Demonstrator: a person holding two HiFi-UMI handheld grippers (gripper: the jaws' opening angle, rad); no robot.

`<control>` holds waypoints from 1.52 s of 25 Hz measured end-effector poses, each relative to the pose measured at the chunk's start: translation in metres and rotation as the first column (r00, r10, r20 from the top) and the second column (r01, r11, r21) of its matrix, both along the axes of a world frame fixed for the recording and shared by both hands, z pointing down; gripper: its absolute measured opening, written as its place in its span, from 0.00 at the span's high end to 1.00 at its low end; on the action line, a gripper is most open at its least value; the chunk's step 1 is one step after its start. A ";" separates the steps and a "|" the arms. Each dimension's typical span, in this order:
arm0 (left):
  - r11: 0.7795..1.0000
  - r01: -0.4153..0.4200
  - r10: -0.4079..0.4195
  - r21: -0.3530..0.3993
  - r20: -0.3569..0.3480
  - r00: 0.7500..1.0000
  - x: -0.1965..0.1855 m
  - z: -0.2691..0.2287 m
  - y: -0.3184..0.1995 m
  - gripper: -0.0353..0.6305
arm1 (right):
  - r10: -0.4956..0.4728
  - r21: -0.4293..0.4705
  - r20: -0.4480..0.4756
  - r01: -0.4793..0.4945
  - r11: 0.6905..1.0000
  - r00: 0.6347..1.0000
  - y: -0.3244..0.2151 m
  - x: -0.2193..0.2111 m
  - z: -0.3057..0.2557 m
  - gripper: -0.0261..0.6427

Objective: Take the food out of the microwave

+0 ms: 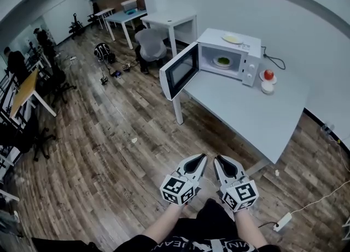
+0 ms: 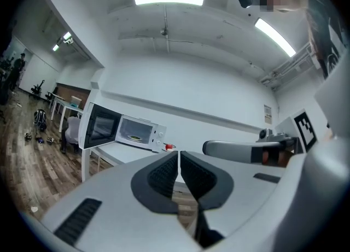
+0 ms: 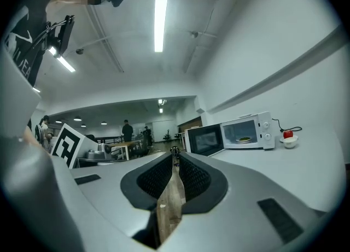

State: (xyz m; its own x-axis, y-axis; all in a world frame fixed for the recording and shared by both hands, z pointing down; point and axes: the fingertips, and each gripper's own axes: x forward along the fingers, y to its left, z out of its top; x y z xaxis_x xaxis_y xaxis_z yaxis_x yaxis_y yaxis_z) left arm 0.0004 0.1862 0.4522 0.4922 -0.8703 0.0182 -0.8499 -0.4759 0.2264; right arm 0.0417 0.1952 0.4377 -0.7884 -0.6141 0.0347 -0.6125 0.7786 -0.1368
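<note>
The left tool [image 1: 203,157] and the right tool [image 1: 217,159] are held side by side over the wooden floor [image 1: 109,136], short of the near end of the bench [image 1: 257,114]. Both are clenched, with nothing gripped between the jaws. The microwave [image 1: 246,48] is set at the far end of the bench, by the wall, and its door [image 1: 179,70] is swung wide open past the bench's left edge. The food [image 1: 223,60], something green on a pale dish [image 1: 221,65], is seen inside the microwave. A yellowish plate [image 1: 232,39] is laid on the microwave's top. A white bowl [image 1: 267,87] with a red round thing [image 1: 268,74] in it is placed just beside the microwave, along the bench's wall edge.
</note>
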 end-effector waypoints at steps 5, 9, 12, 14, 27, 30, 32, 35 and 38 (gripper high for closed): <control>1.000 0.010 -0.010 0.010 -0.004 1.000 -0.008 -0.004 -0.036 0.92 | 0.007 0.038 -0.017 -0.007 0.999 1.000 -0.038 -0.009 -0.006 0.88; 1.000 0.007 -0.007 0.016 0.005 1.000 -0.011 -0.005 -0.064 0.92 | -0.001 0.042 -0.019 0.002 0.999 1.000 -0.069 -0.015 -0.007 0.88; 1.000 0.006 -0.006 0.007 0.013 1.000 -0.013 -0.002 -0.091 0.92 | 0.008 0.041 -0.006 -0.007 0.999 1.000 -0.098 -0.016 -0.007 0.88; 1.000 0.000 0.001 -0.006 0.022 1.000 -0.012 0.001 -0.109 0.92 | 0.018 0.028 0.010 -0.018 0.999 1.000 -0.118 -0.016 -0.004 0.88; 1.000 -0.011 0.012 -0.016 0.024 1.000 -0.005 0.000 -0.231 0.92 | 0.013 0.003 0.015 -0.013 1.000 1.000 -0.241 -0.014 0.000 0.88; 1.000 -0.011 0.011 -0.024 0.018 1.000 -0.004 0.005 -0.257 0.92 | 0.004 -0.011 0.004 -0.004 1.000 1.000 -0.267 -0.015 0.006 0.88; 1.000 -0.003 0.003 -0.024 0.011 1.000 -0.005 0.007 -0.272 0.92 | -0.010 -0.013 -0.010 0.010 1.000 1.000 -0.279 -0.017 0.010 0.88; 1.000 0.019 -0.019 -0.020 -0.014 1.000 -0.007 0.010 -0.290 0.92 | -0.023 -0.016 -0.026 0.023 1.000 0.999 -0.296 -0.018 0.015 0.88; 0.999 0.026 -0.027 -0.038 -0.021 0.999 -0.005 0.019 -0.300 0.92 | -0.036 -0.035 -0.032 0.035 0.999 0.999 -0.307 -0.019 0.022 0.88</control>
